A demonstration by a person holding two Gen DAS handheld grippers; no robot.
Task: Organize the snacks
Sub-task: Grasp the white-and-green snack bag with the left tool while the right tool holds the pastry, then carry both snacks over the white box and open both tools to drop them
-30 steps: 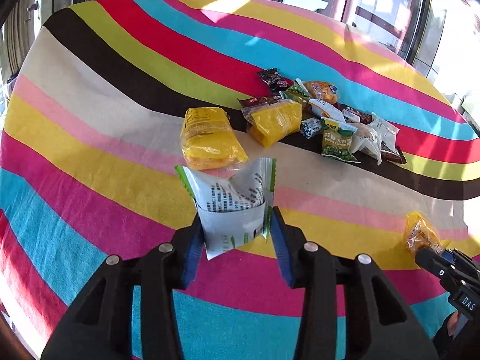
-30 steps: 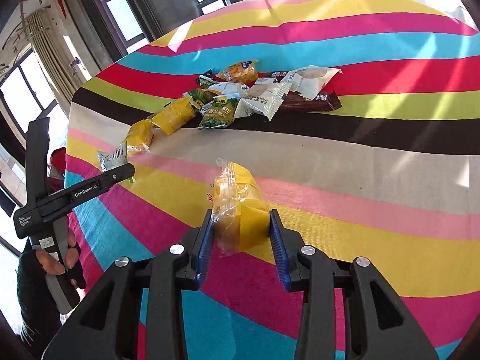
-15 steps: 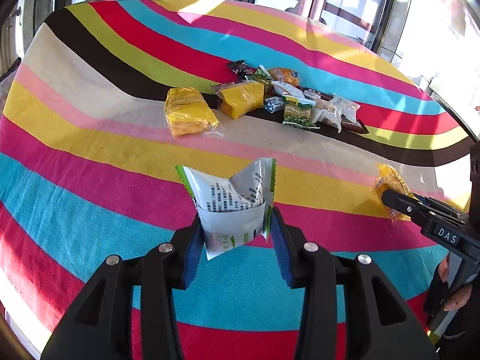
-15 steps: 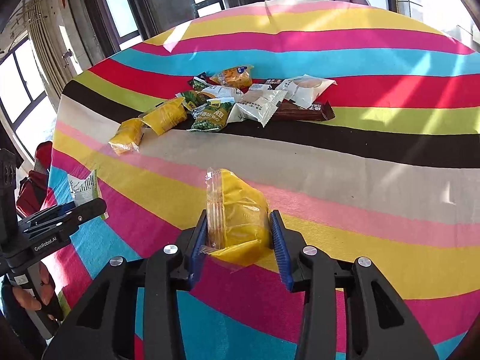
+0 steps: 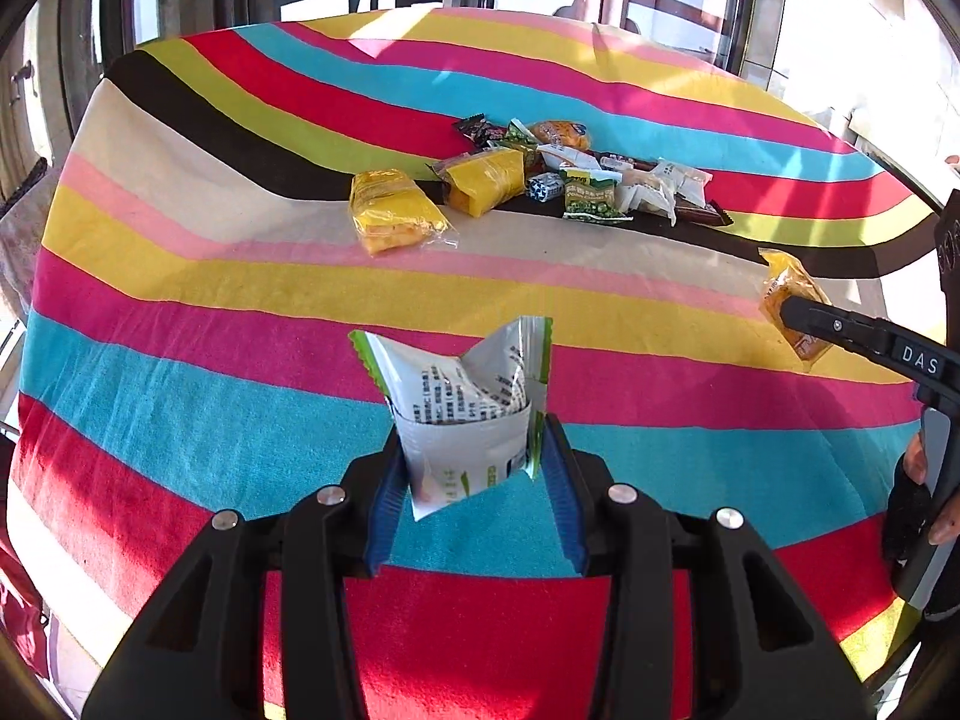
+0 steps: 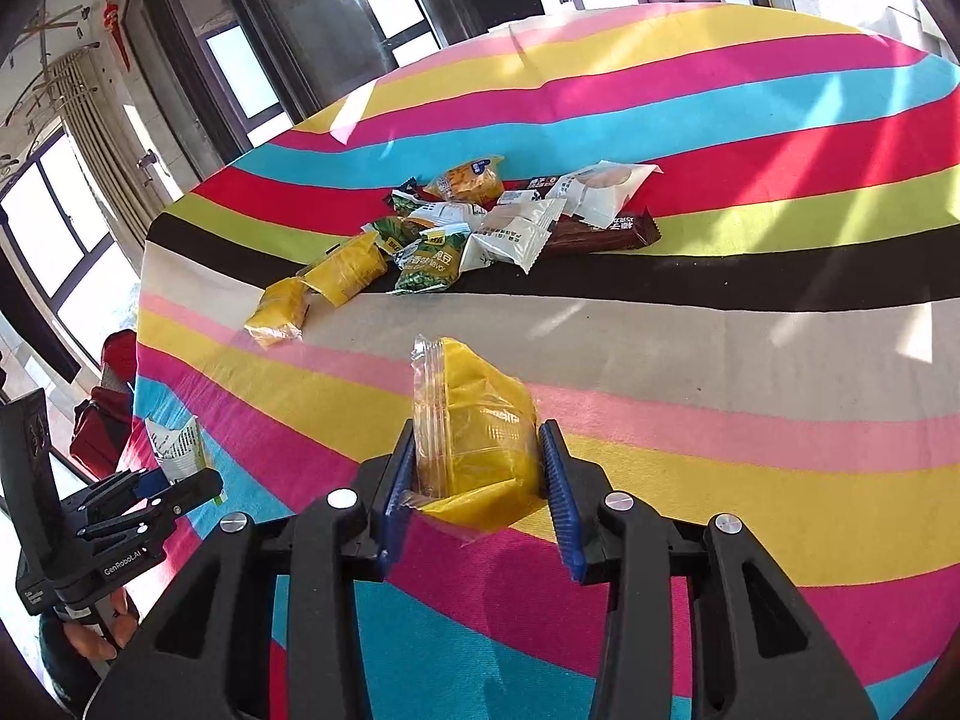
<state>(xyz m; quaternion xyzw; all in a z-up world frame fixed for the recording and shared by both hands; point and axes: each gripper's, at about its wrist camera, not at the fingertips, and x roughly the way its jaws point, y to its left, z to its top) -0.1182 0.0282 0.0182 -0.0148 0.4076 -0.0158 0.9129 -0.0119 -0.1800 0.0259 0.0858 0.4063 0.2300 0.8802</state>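
My left gripper (image 5: 471, 474) is shut on a white snack packet with green edges (image 5: 465, 408) and holds it above the striped cloth near the table's front edge. My right gripper (image 6: 477, 480) is shut on a yellow snack packet in clear wrap (image 6: 474, 432), also held above the cloth. The right gripper and its yellow packet (image 5: 792, 306) show at the right of the left wrist view. The left gripper and its white packet (image 6: 177, 444) show at the lower left of the right wrist view. A pile of snack packets (image 5: 570, 174) lies mid-table.
A striped tablecloth (image 5: 180, 360) covers the round table. Two yellow packets (image 5: 393, 219) (image 5: 486, 180) lie at the left of the pile. A dark chocolate bar (image 6: 600, 234) and white packets (image 6: 600, 189) lie at its right. Windows and doors stand behind the table.
Both grippers have pulled back from the pile toward the table's near edge, each still holding its packet. The pile now looks farther away in both views.
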